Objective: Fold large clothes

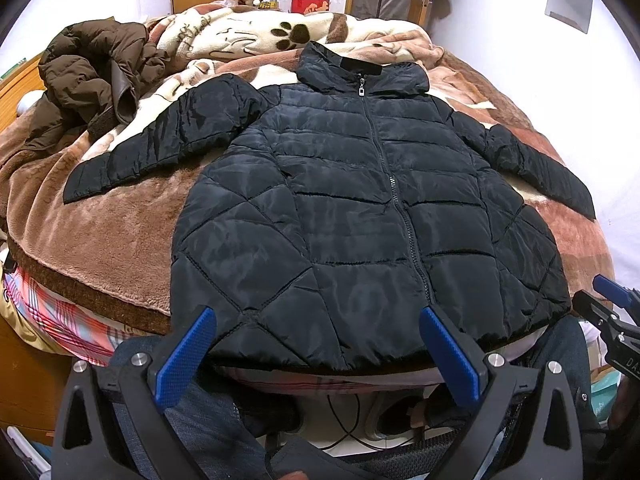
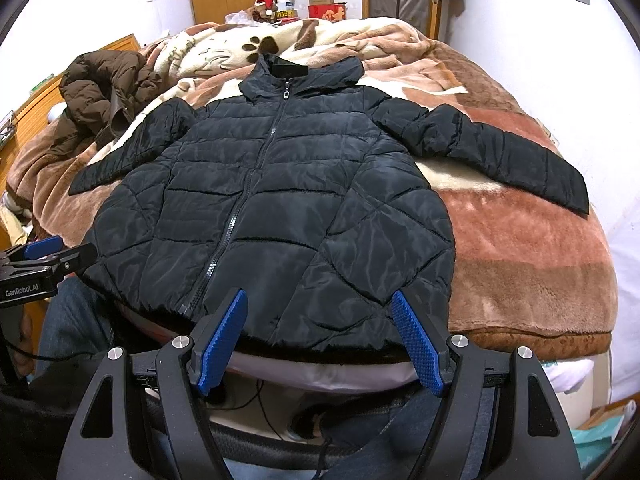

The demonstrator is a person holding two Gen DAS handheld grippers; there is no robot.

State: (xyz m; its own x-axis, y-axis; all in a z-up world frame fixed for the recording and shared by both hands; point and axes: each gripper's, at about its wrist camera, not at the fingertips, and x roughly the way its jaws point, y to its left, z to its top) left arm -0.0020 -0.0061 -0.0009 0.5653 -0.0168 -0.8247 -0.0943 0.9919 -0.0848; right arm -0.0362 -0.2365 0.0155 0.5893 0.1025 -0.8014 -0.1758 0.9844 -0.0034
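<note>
Brown fleece bed [image 1: 120, 248] carries the black puffer jacket [image 1: 360, 200], spread flat, zipped, just ahead of both claws. Left claw [image 1: 316, 344] and right claw [image 2: 320, 336] gape, released. Best to pinch a sleeve [image 2: 500, 156] cuff first, folding inward.

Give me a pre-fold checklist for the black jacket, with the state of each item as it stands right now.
1. Black quilted puffer jacket lies face up, spread on the brown plush blanket: ok.
2. Front zipper closed up to the collar: ok.
3. Both sleeves spread out to the sides, the left sleeve and the right sleeve: ok.
4. Left hand-held gripper open, empty, at the hem: ok.
5. Right hand-held gripper open, empty, at the hem: ok.
6. Brown puffer coat heaped beyond the left sleeve; touching it or apart: cannot tell.
</note>
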